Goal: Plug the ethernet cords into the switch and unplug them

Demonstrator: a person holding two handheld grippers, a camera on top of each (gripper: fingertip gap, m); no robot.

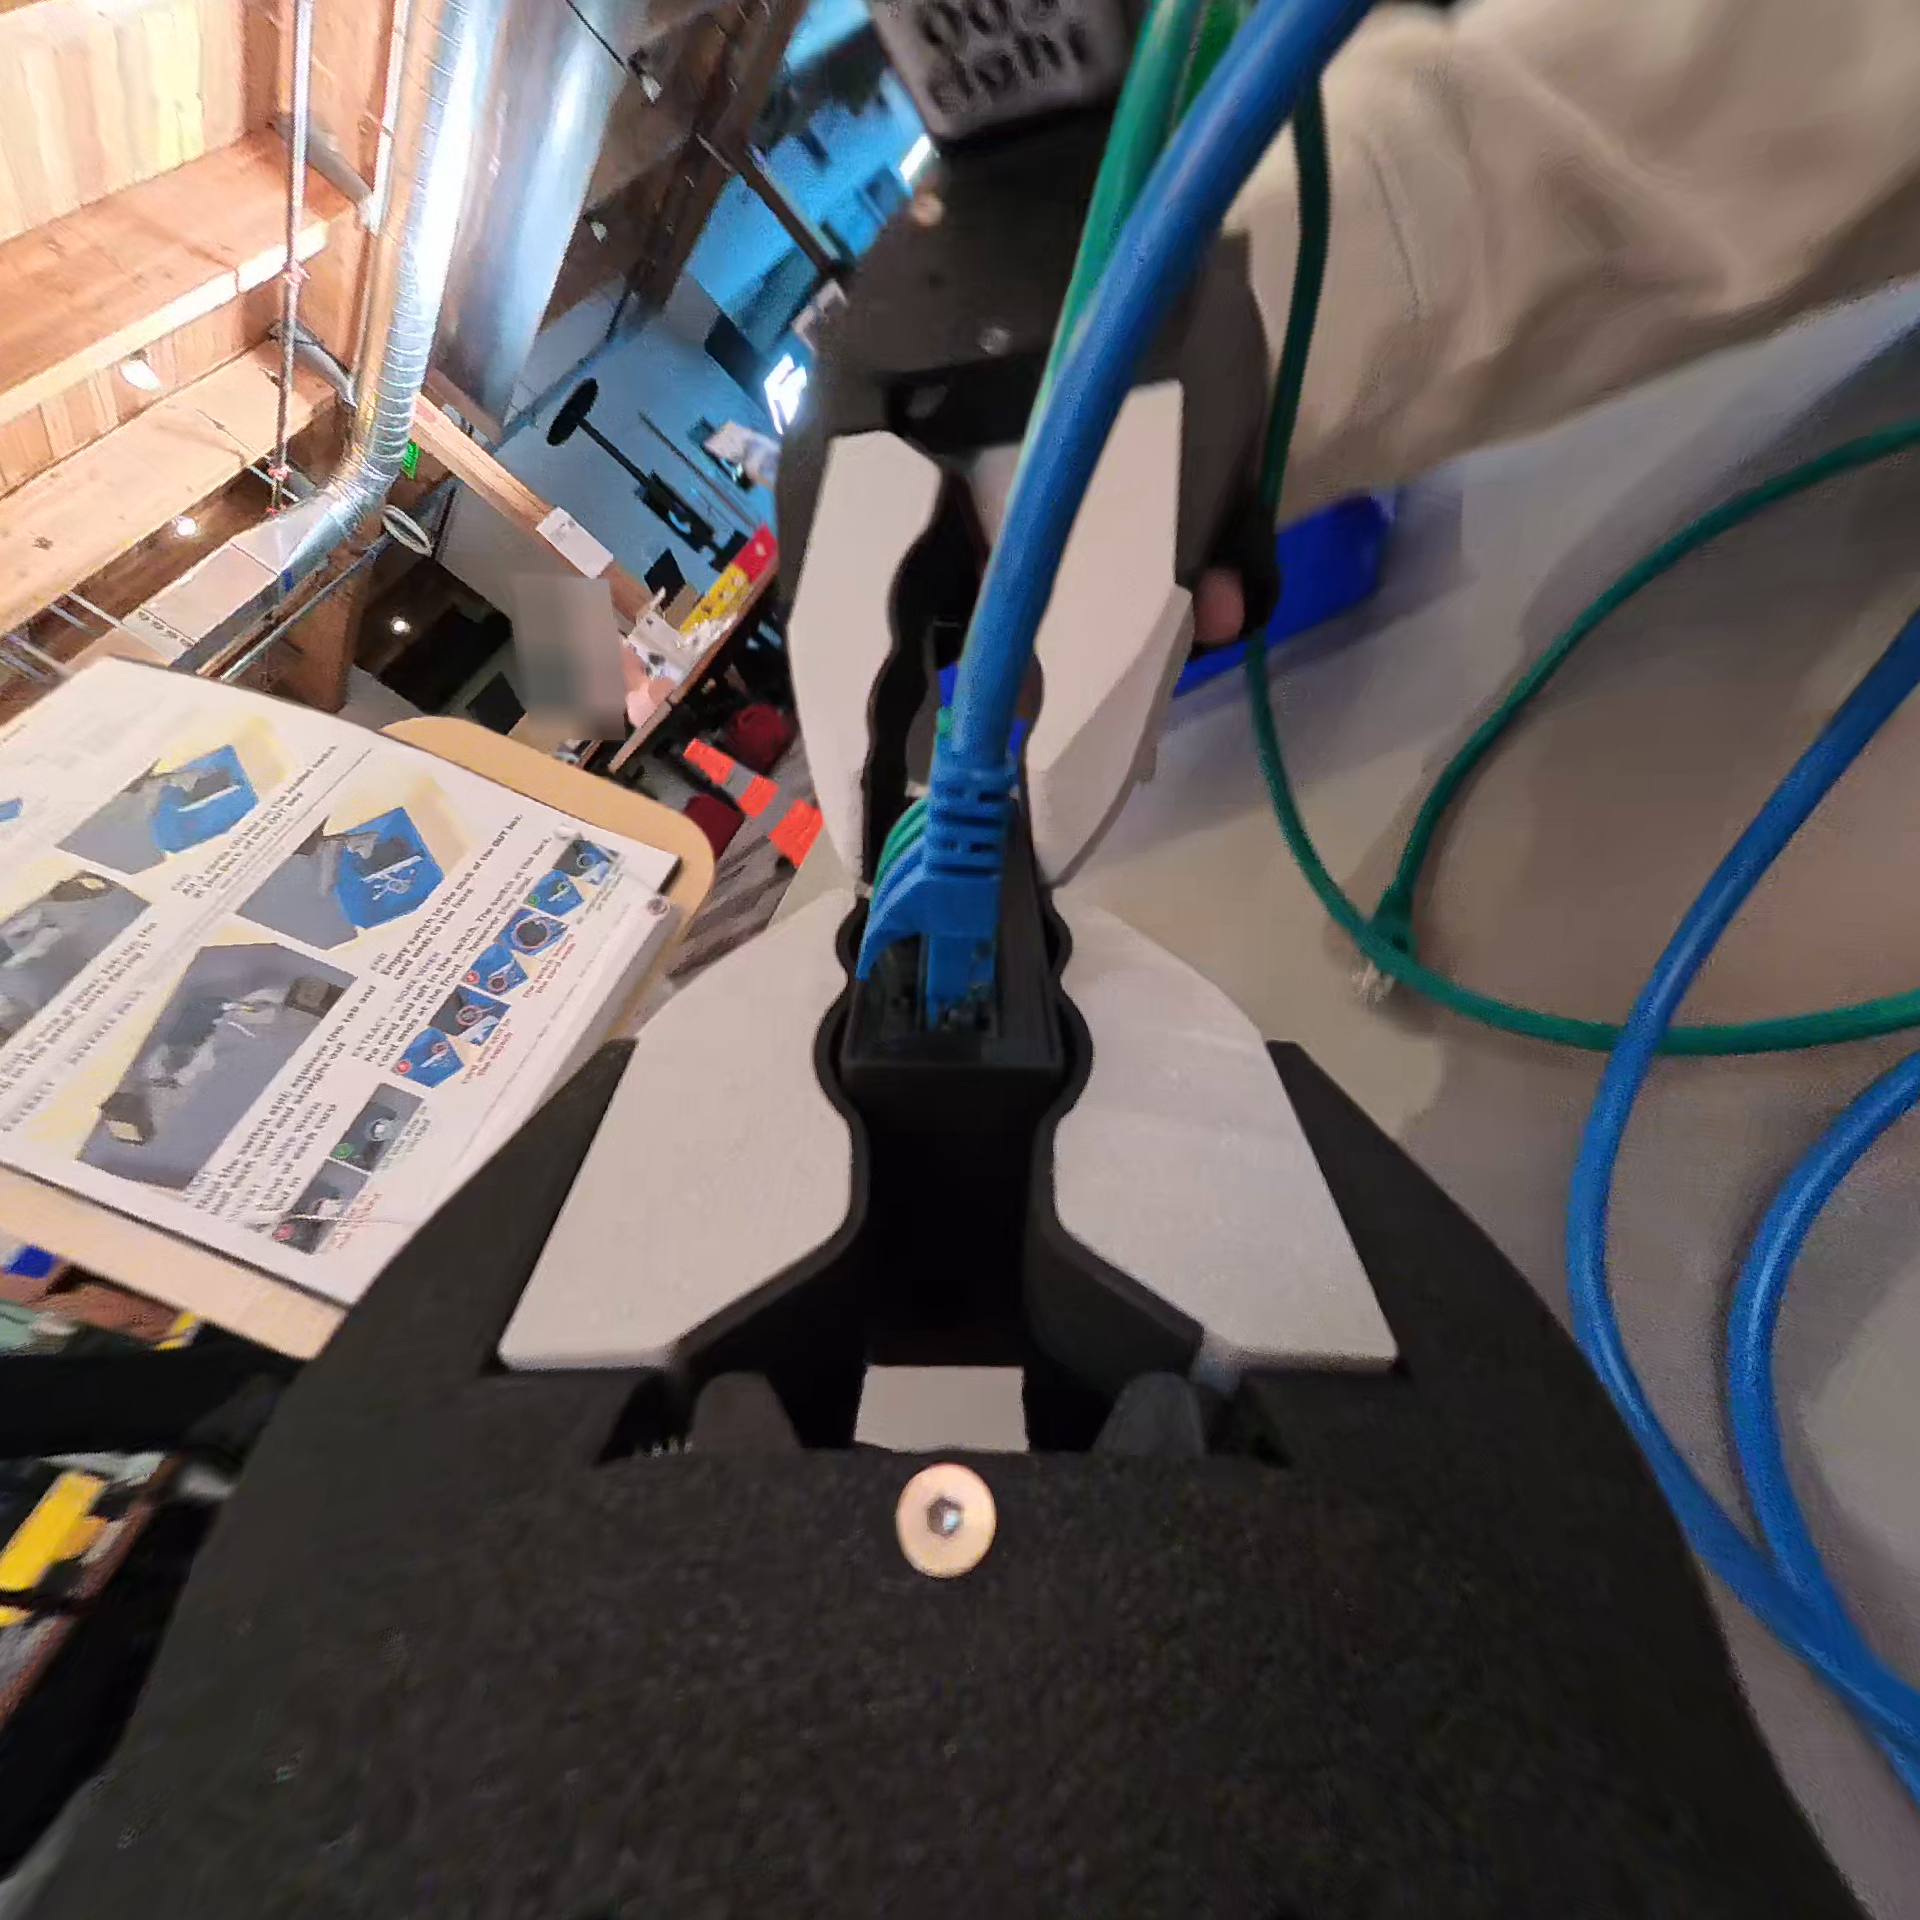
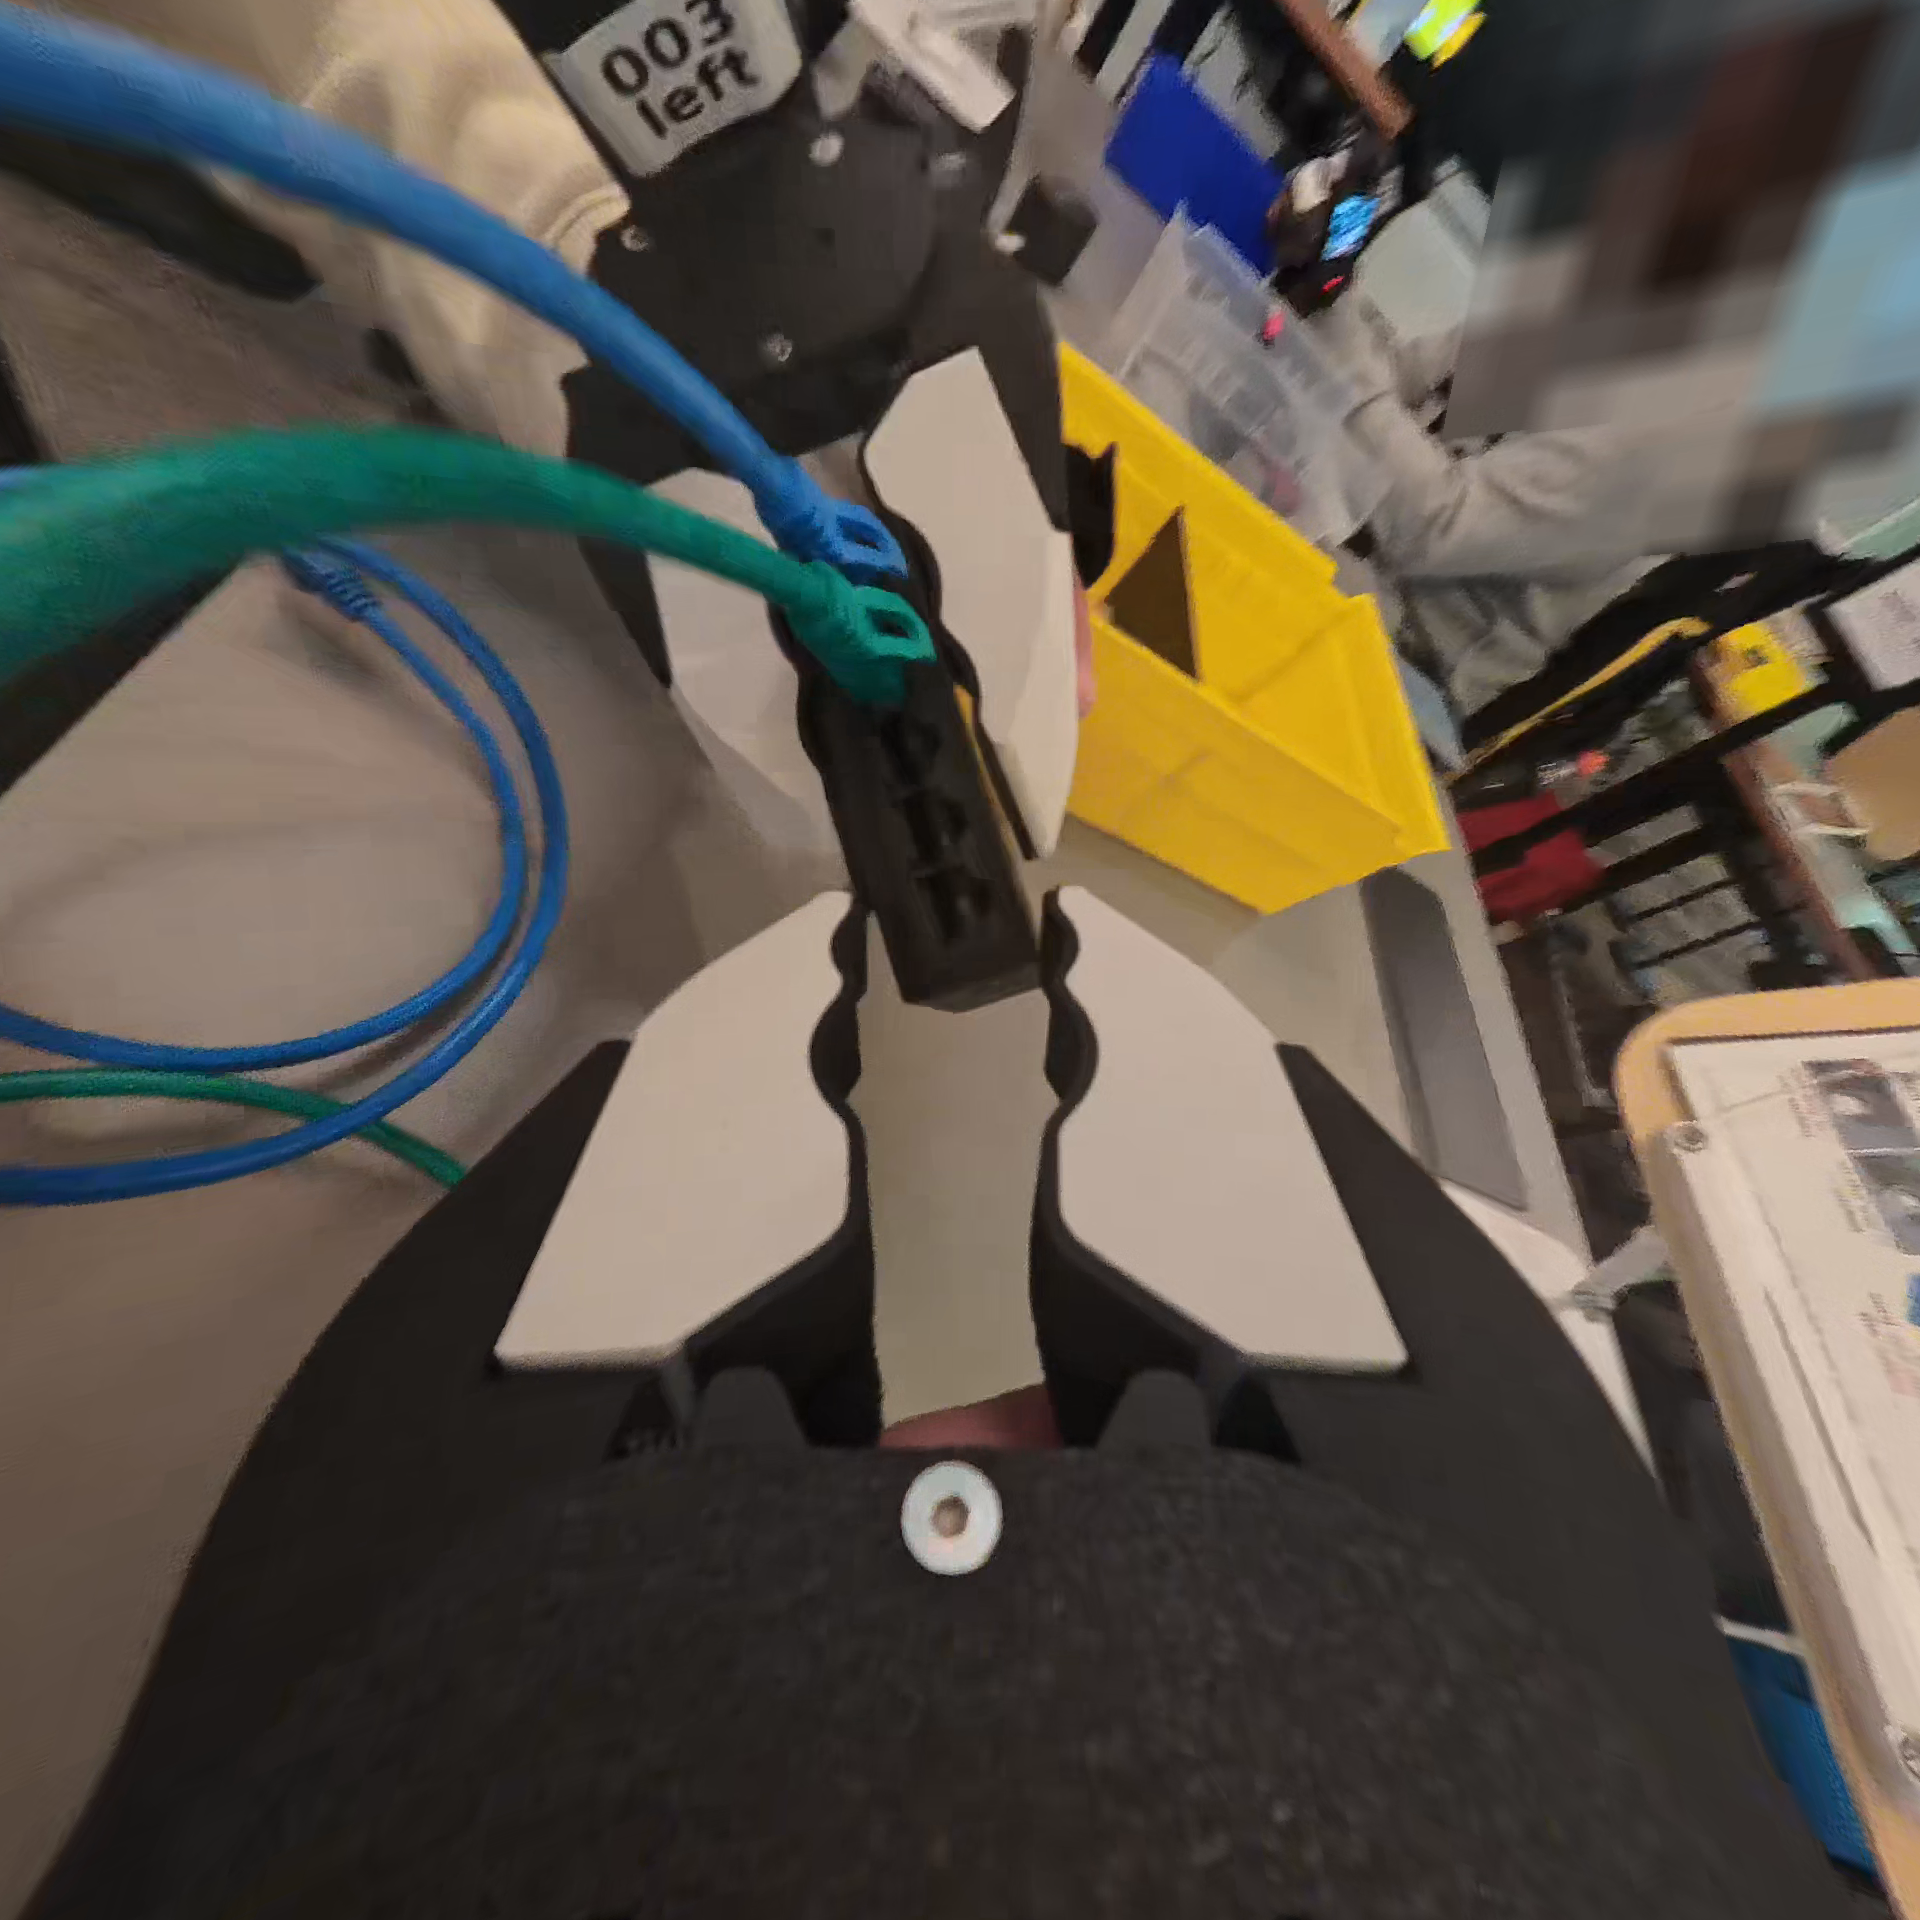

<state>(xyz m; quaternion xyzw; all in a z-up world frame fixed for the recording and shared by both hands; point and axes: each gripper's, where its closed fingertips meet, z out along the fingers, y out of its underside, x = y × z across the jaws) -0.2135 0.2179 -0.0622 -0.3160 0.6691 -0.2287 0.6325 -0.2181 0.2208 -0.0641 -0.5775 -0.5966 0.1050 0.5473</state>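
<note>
A black switch (image 1: 951, 1122) is held up off the table between both grippers. My left gripper (image 1: 961, 914) is shut on one end of it. My right gripper (image 2: 956, 925) has its tips against the other end of the switch (image 2: 935, 862), and its white fingers (image 1: 842, 644) face me in the left wrist view. A blue cord's plug (image 1: 966, 883) (image 2: 831, 530) and a green cord's plug (image 2: 862, 634) sit in the ports nearest the left gripper (image 2: 894, 644). Three ports nearer the right gripper are empty.
Loose blue cord loops (image 1: 1662, 1039) and a green cord (image 1: 1455, 727) lie on the grey table (image 1: 1558, 852). A yellow bin (image 2: 1226, 727) stands beyond the switch. A printed instruction sheet on a board (image 1: 312, 935) (image 2: 1818, 1195) lies at the side. A beige sleeve (image 1: 1610, 208) is above.
</note>
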